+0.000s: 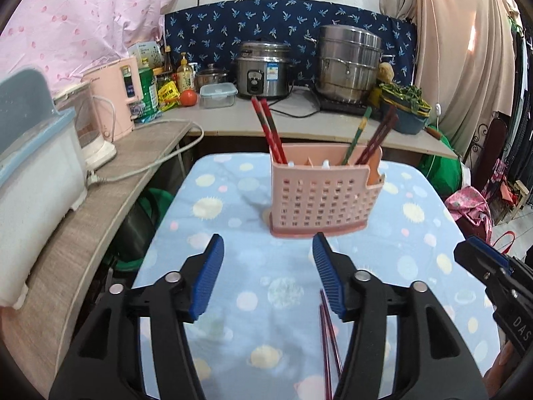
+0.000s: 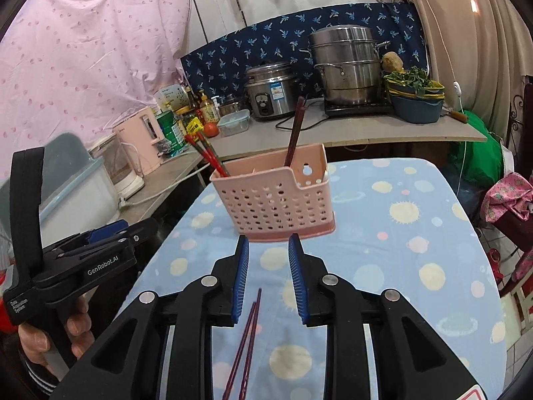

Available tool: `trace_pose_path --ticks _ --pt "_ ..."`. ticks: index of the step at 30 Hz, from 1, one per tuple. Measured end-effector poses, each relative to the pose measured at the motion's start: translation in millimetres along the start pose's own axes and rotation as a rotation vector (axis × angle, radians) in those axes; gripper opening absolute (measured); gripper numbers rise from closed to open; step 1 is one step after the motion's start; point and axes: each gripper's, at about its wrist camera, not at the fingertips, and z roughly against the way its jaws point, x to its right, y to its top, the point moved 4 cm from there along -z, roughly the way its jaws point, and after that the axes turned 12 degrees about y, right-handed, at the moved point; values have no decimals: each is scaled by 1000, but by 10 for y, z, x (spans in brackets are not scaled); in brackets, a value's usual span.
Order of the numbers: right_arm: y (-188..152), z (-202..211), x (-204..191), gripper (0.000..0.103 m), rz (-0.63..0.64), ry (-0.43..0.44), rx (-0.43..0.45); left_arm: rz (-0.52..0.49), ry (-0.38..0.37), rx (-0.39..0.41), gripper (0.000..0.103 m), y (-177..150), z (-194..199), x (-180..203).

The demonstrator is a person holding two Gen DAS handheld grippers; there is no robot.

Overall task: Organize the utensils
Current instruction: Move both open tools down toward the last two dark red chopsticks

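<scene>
The near counter [image 1: 233, 266] is covered by a light blue cloth printed with pale yellow suns, pink dots and ringed planets. Behind it, a second grey counter [image 1: 233, 116] runs along the wall, and a wooden shelf [image 1: 100, 200] goes along the left side. The wall behind has a dark blue cloth with small leaf prints, a pink sheet hangs at the left, and beige curtains hang at the right.

On the far counter stand one rice cooker [image 1: 263, 70], one tall steel steamer pot [image 1: 348, 65], one clear lidded box [image 1: 218, 95], one tomato [image 1: 189, 97] and several bottles (their exact number I cannot tell). At its right end blue bowls with green leaves [image 1: 404, 100] are stacked.

One pink perforated utensil holder [image 1: 321, 193] stands near the middle of the blue cloth. In the left wrist view it holds two red chopsticks [image 1: 268, 130] in its left part, and one green chopstick [image 1: 358, 136] with two dark brown chopsticks [image 1: 379, 136] in its right part.

Two purple chopsticks [image 2: 248, 343] lie side by side on the cloth, close to the near edge and in front of the holder.

The left gripper [image 1: 268, 276] hovers over the cloth with its jaws released and wide apart, nothing between the pads. The right gripper [image 2: 268, 280] hovers above the far ends of the purple chopsticks; its jaws are apart more narrowly and do not grasp anything.
</scene>
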Motion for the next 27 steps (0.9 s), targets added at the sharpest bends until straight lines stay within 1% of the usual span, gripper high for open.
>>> trace_pose_path --ticks 7,10,18,27 --pt "-650 44 -174 25 49 -18 -108 2 -10 -83 54 -529 21 -31" --pt "-895 45 -205 25 44 -14 -147 -8 -4 -109 54 -744 46 -32" --pt "-1389 25 -232 25 18 1 -225 -33 -9 -152 54 -1174 113 -7" --pt "-1792 -96 -327 25 16 14 -297 -51 -9 -227 55 -1593 99 -79"
